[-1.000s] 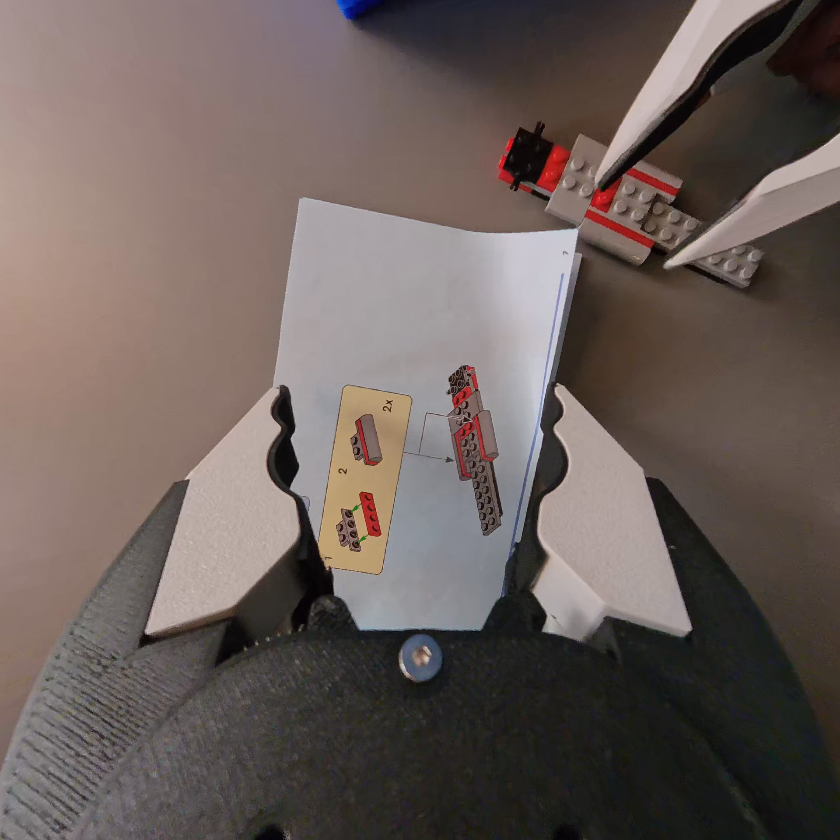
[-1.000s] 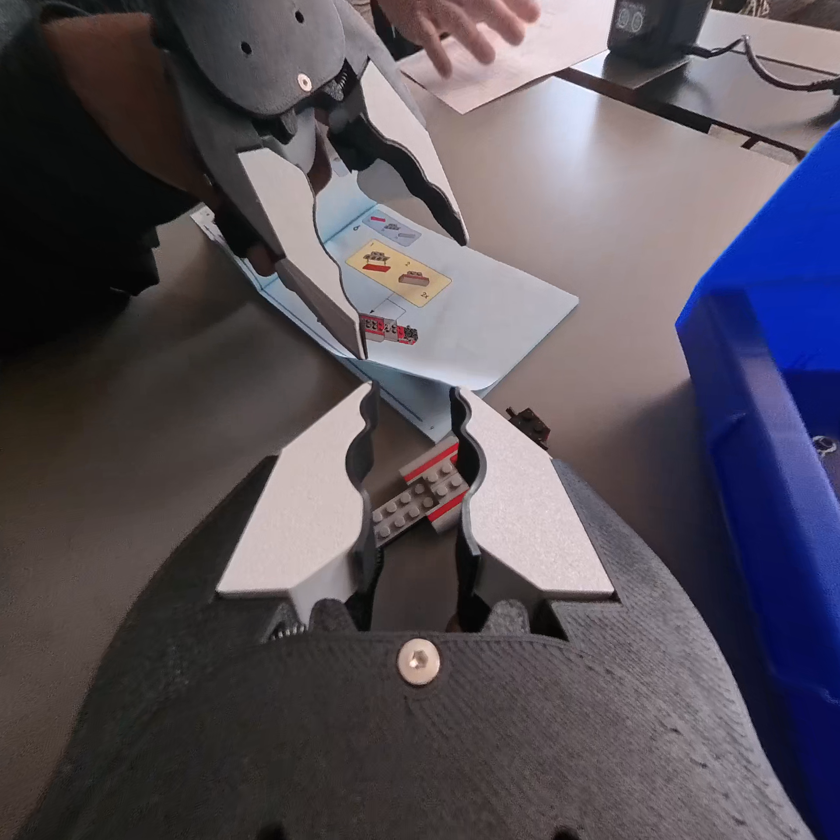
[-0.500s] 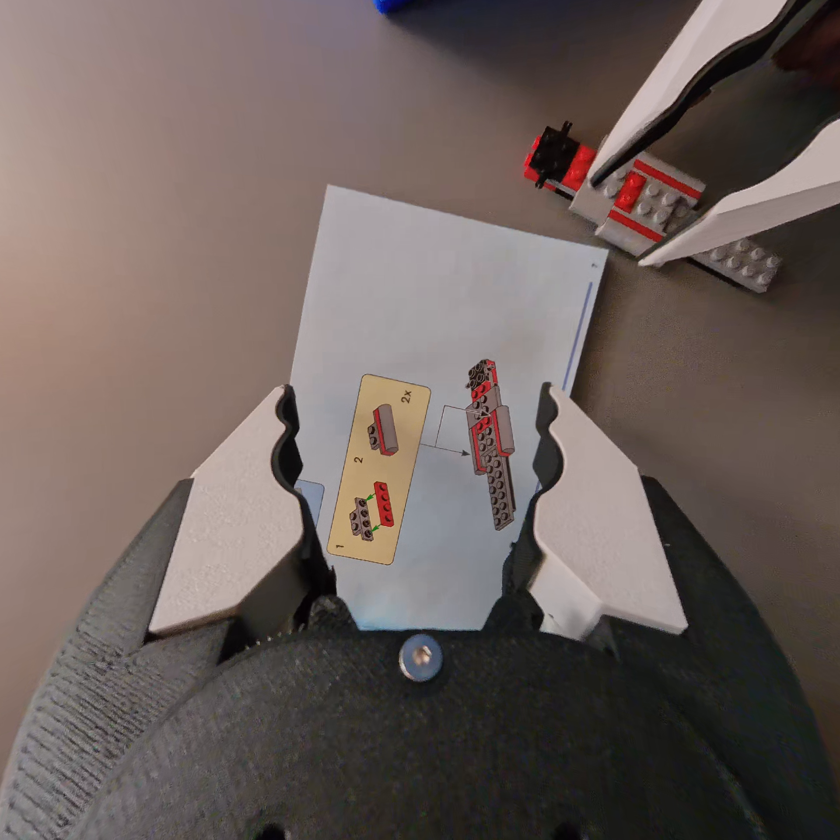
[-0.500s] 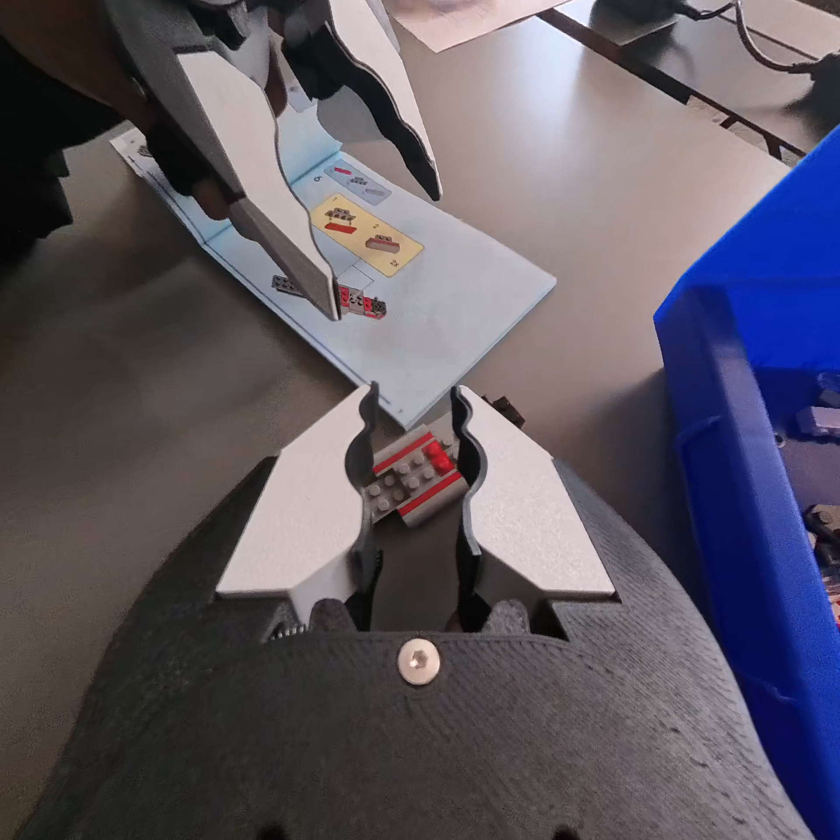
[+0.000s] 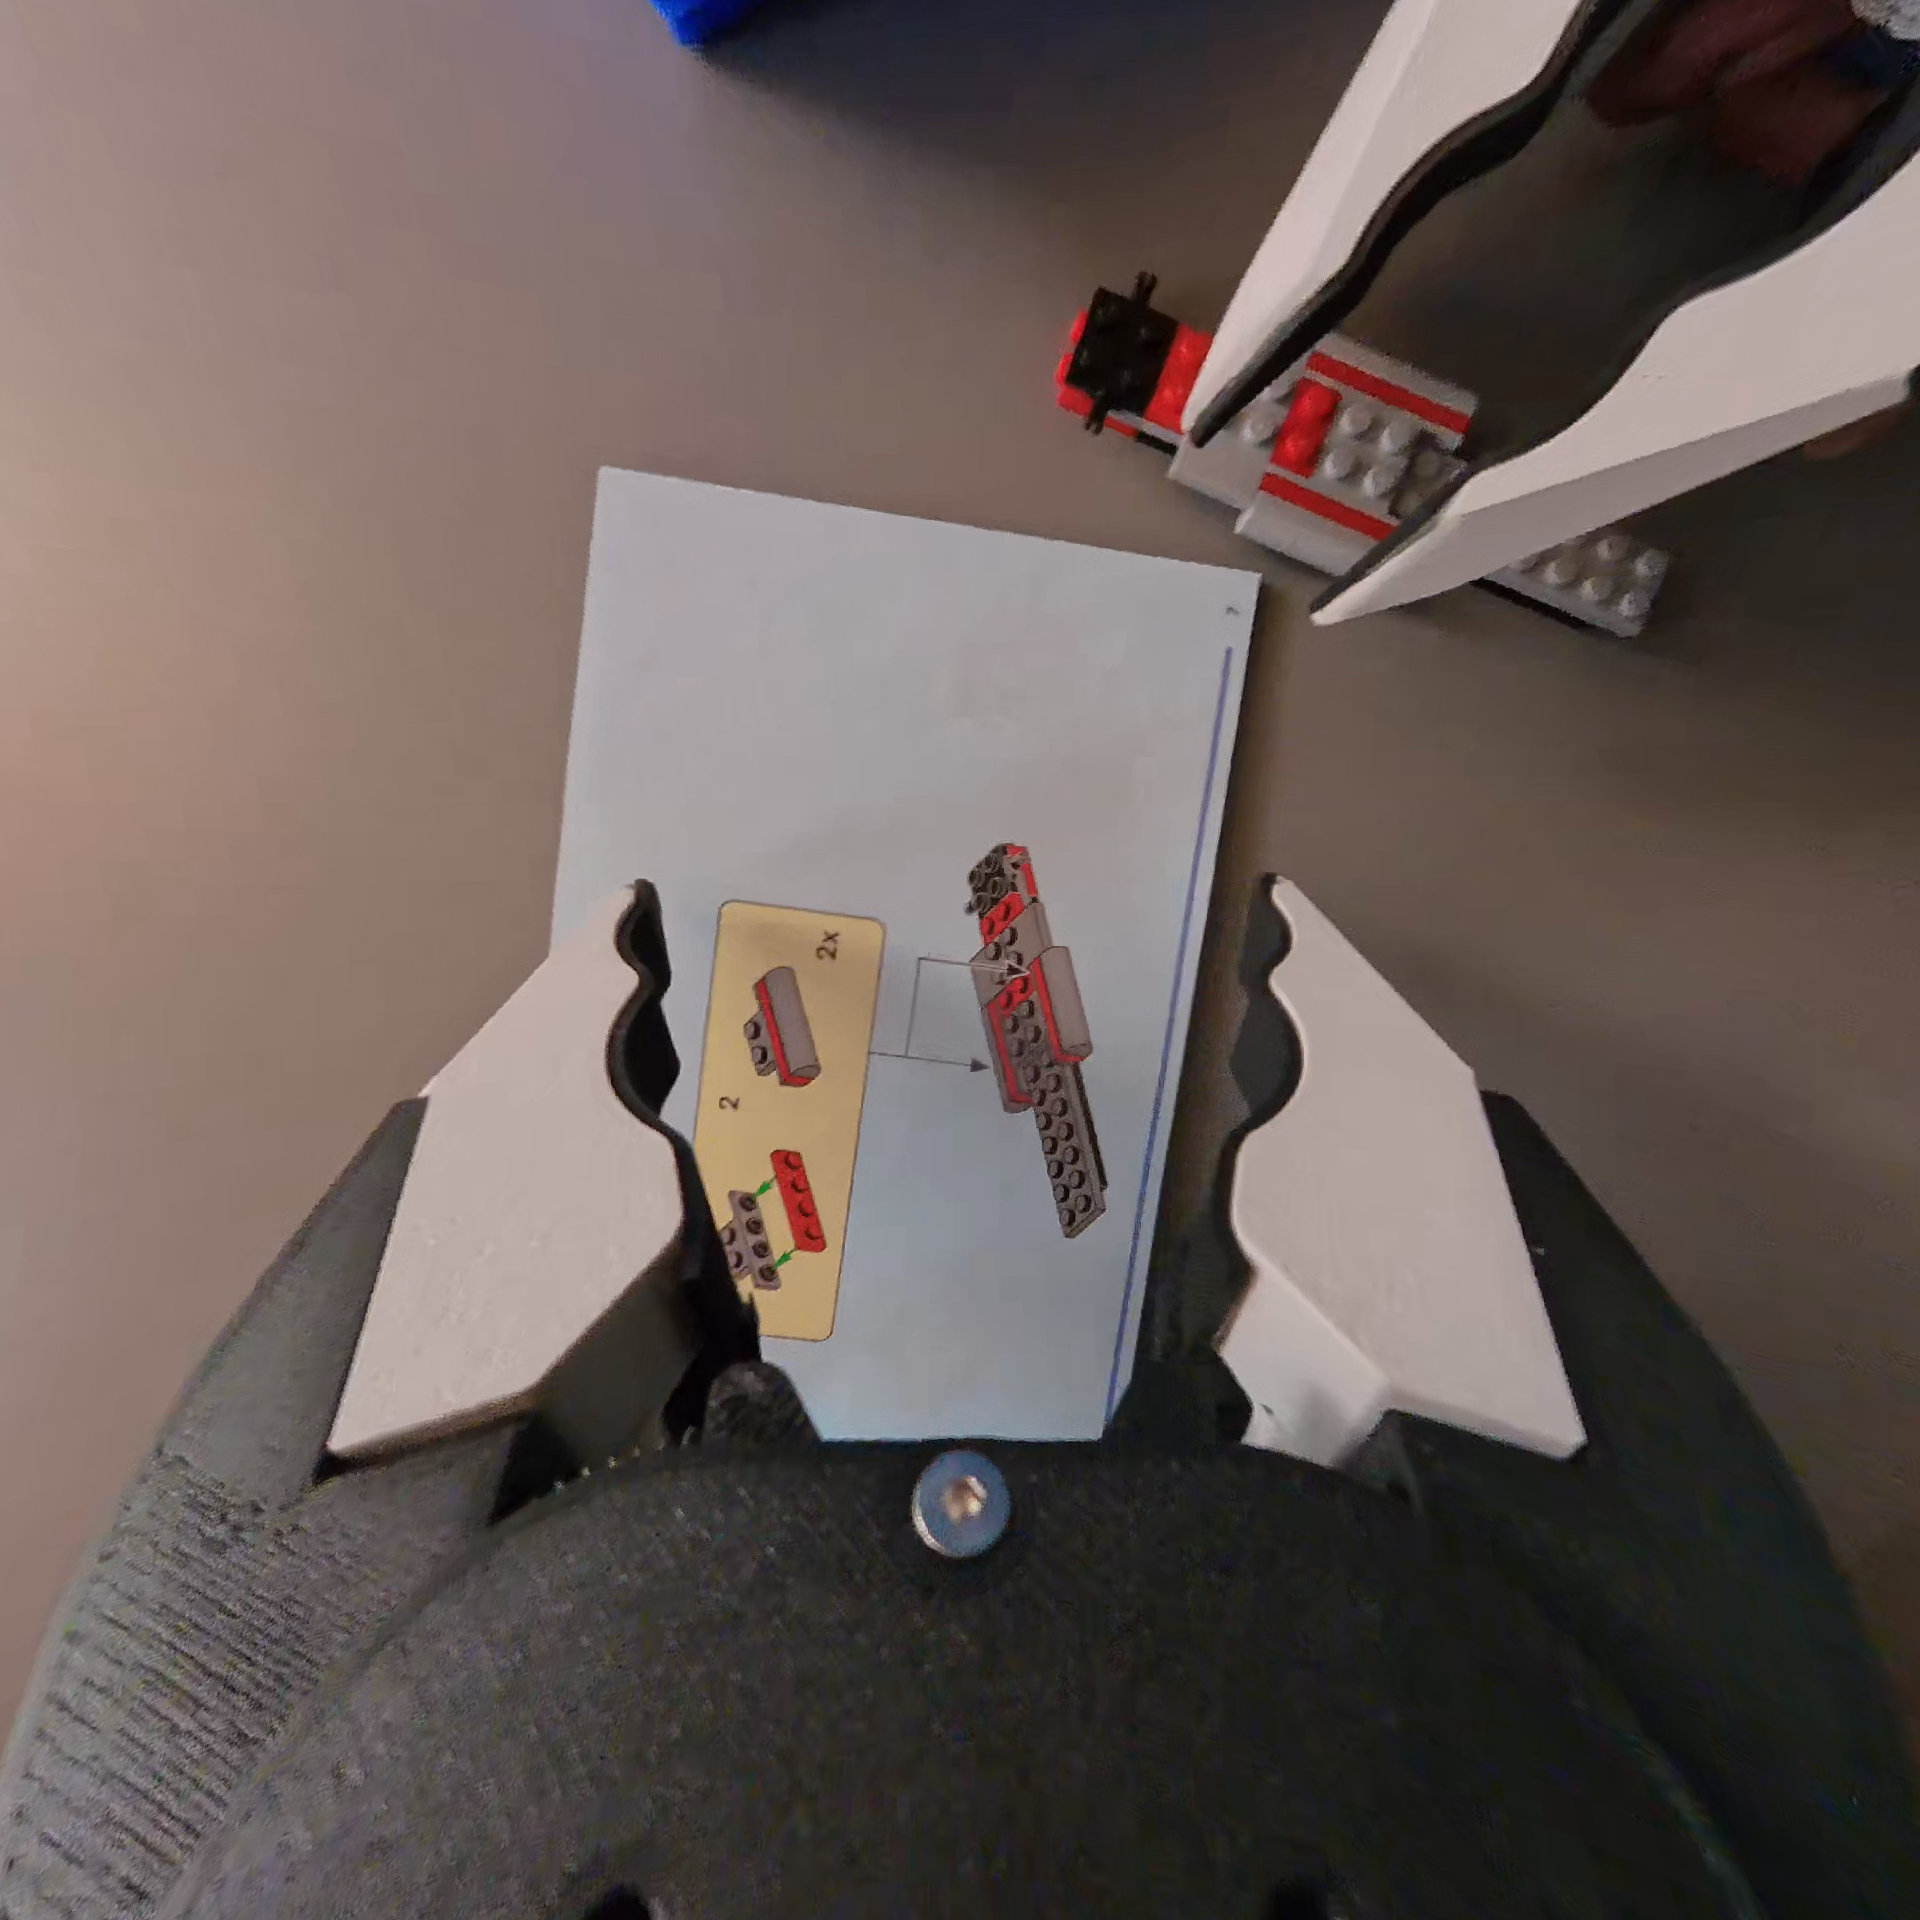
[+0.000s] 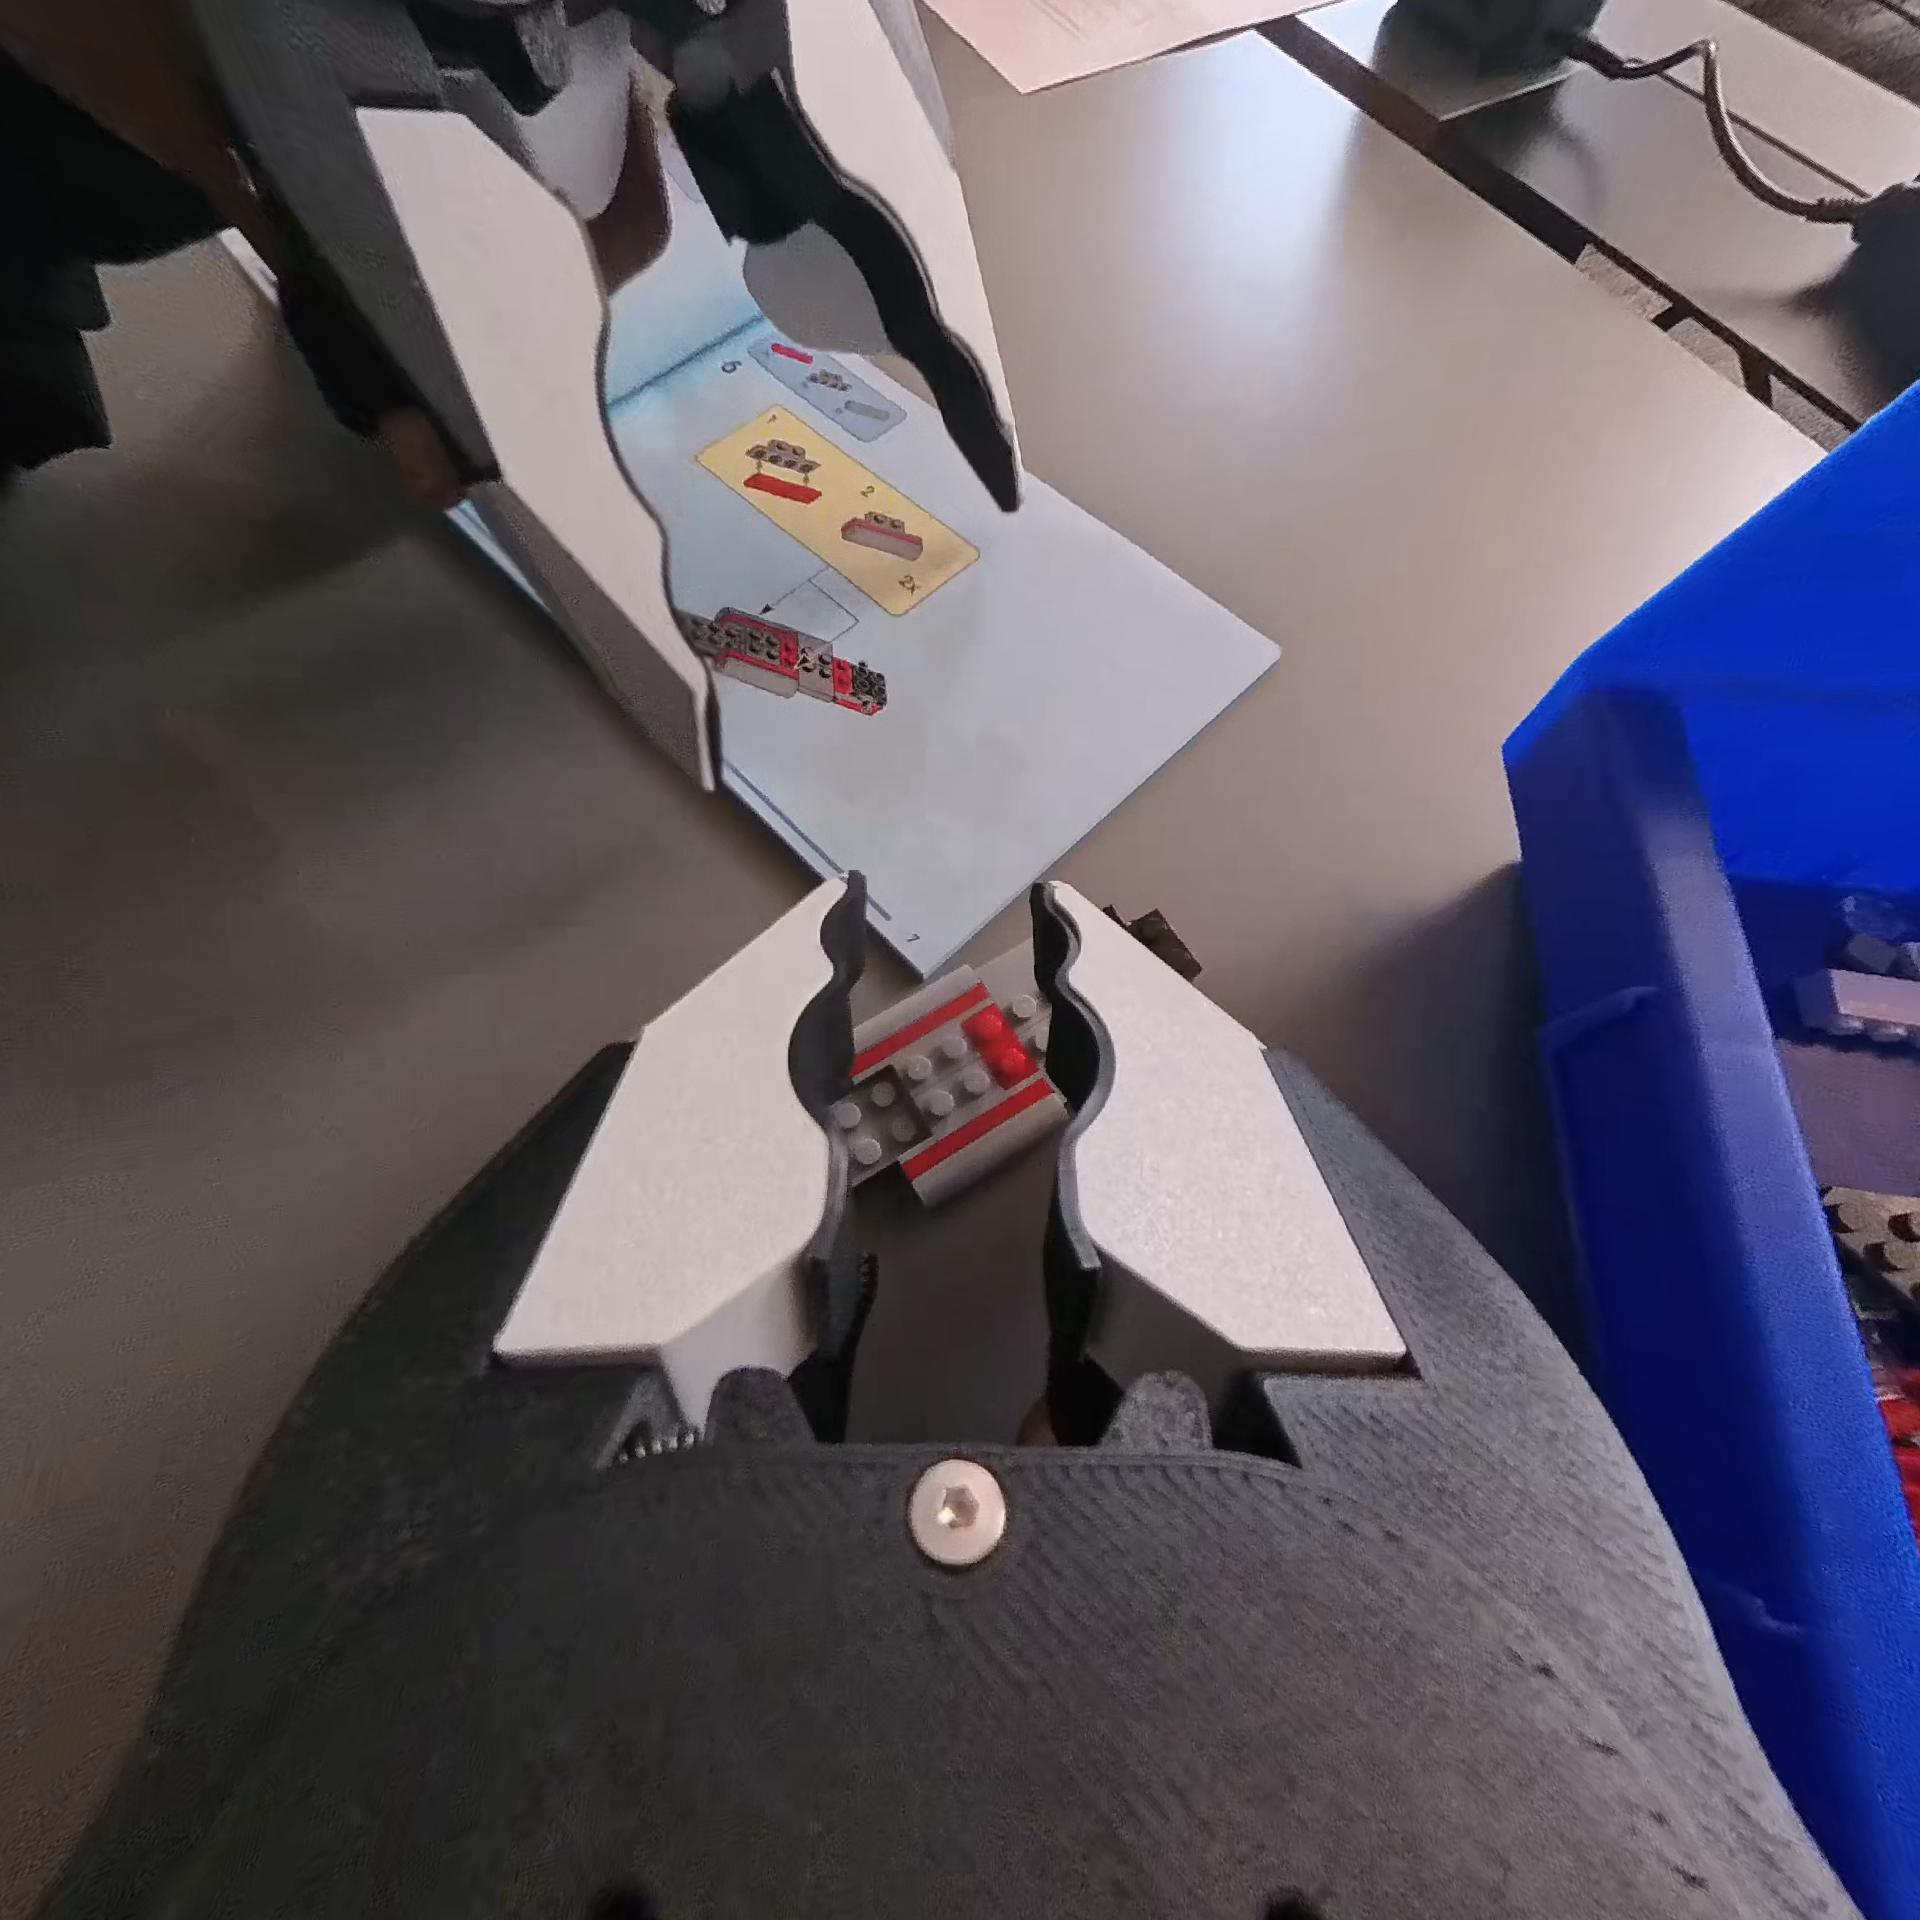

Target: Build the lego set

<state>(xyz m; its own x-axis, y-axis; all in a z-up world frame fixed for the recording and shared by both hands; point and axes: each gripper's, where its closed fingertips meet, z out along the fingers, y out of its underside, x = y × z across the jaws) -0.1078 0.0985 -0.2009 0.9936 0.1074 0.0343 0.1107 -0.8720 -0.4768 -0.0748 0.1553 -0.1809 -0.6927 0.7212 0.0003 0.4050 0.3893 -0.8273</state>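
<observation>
Left wrist view is showing the left tongs spread wide and hanging over the booklet, gripping nothing; whether the tips are touching the page is unclear. The booklet is lying flat on the desk, its page showing a building step. Just past its far right corner the model, grey and red with a black piece at one end, is lying on the desk. The right tongs are reaching down over it, partly open, one tip at the studs near the red end and the other beside the model's near edge; a firm grip cannot be confirmed.

Right wrist view is showing the model sitting between the right tongs' fingers, with a gap on both sides, so these tongs are not clamping it. This view alone is showing a blue bin at the right holding loose pieces, and the left tongs above the booklet.
</observation>
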